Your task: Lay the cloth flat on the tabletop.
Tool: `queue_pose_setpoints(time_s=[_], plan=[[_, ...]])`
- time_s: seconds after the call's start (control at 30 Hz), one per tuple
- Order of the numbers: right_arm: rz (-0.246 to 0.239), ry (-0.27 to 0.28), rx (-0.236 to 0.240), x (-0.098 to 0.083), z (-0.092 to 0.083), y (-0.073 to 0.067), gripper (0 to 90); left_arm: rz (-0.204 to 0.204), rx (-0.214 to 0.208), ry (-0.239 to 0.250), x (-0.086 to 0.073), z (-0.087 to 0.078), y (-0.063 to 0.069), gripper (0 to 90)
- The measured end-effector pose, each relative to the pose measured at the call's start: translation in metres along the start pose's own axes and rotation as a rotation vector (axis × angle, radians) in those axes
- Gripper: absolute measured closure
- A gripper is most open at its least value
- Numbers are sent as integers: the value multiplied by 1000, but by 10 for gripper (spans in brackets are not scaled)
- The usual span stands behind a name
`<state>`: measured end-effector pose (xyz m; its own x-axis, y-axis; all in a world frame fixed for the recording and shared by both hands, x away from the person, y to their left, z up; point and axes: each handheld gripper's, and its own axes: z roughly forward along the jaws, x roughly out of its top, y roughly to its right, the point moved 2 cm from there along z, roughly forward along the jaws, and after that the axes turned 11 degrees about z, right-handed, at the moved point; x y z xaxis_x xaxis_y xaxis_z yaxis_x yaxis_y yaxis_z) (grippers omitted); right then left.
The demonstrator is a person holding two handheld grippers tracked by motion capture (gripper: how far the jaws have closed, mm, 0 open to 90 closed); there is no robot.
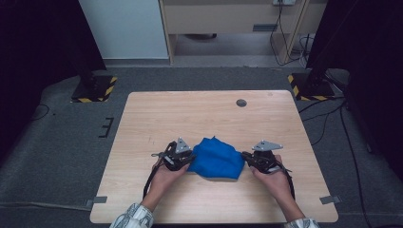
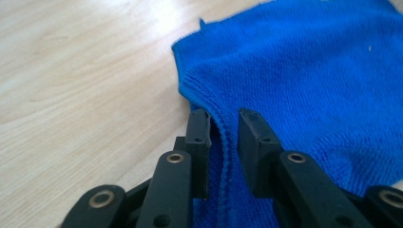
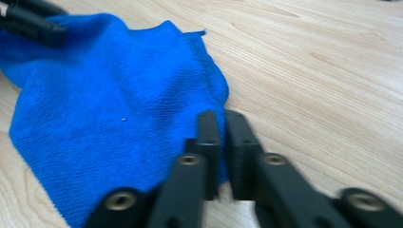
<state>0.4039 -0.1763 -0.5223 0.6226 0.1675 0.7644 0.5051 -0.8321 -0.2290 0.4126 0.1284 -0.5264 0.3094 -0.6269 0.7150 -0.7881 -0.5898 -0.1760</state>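
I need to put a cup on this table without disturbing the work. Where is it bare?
The far half of the table is bare wood, from the blue cloth out to the small dark disc near the far edge. The near strip between the forearms is free too. It is crowded mid-table, where the left tool and right tool flank the cloth.

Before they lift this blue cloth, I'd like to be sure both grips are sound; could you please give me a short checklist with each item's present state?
1. Left gripper astride the blue cloth edge: ok, a hem fold sits between the jaws.
2. Left jaws pinched tight: cannot tell, a gap shows.
3. Right gripper on the opposite edge: ok, jaws nearly together over the hem.
4. Cloth flat: not ok, rumpled.
5. Table around the cloth free of obstacles: ok.
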Motion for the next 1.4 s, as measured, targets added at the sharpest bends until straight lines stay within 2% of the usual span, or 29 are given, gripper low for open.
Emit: queue_pose_setpoints(time_s=[0.1, 0.2, 0.27, 0.3, 0.33, 0.4, 0.47, 0.57, 0.73, 0.8, 0.87, 0.97, 1.07, 1.2, 1.3, 1.33, 1.4], plan=[[41, 3, -18, -1, 5, 3, 606, -6, 0, -23, -2, 2, 0, 739], [52, 6, -9, -1, 13, 2, 480, -13, -2, -38, -5, 4, -2, 737], [51, 1, -3, -1, 16, 1, 483, -21, -3, -46, -7, 5, -3, 737], [51, -22, 2, -3, 22, -1, 611, -25, -6, -46, -7, 5, -4, 737], [30, -36, 7, -4, 24, -3, 717, -30, -8, -43, -7, 4, -4, 739], [20, -42, 11, -4, 23, -6, 836, -37, -11, -31, -6, 3, -4, 749], [4, -33, 17, -2, 19, -7, 856, -34, -12, -21, -5, 1, -3, 760], [14, -2, 3, 6, 7, -8, 853, -37, -20, 24, 2, -6, 0, 774], [-20, 83, -36, 32, -32, -10, 851, -39, -18, 162, 20, -26, 6, 817], [-22, 124, -33, 42, -46, -13, 851, -43, -15, 177, 24, -33, 7, 838], [-27, 156, -28, 49, -55, -19, 849, -37, -14, 152, 23, -38, 9, 849], [-47, 131, -15, 44, -41, -27, 839, -18, -2, 55, 9, -38, 9, 851], [-63, 51, -11, 27, -8, -32, 835, -9, 5, -49, -10, -33, 4, 850], [-88, -38, -26, 9, 29, -34, 821, -27, -9, -124, -25, -29, -5, 835], [-86, -60, -31, 6, 42, -37, 745, -35, -14, -130, -29, -26, -6, 771], [-83, -56, -34, 7, 43, -38, 706, -45, 2, -105, -28, -27, -7, 721], [-76, -39, -29, 9, 38, -39, 586, -63, 24, -56, -23, -30, -9, 555]])
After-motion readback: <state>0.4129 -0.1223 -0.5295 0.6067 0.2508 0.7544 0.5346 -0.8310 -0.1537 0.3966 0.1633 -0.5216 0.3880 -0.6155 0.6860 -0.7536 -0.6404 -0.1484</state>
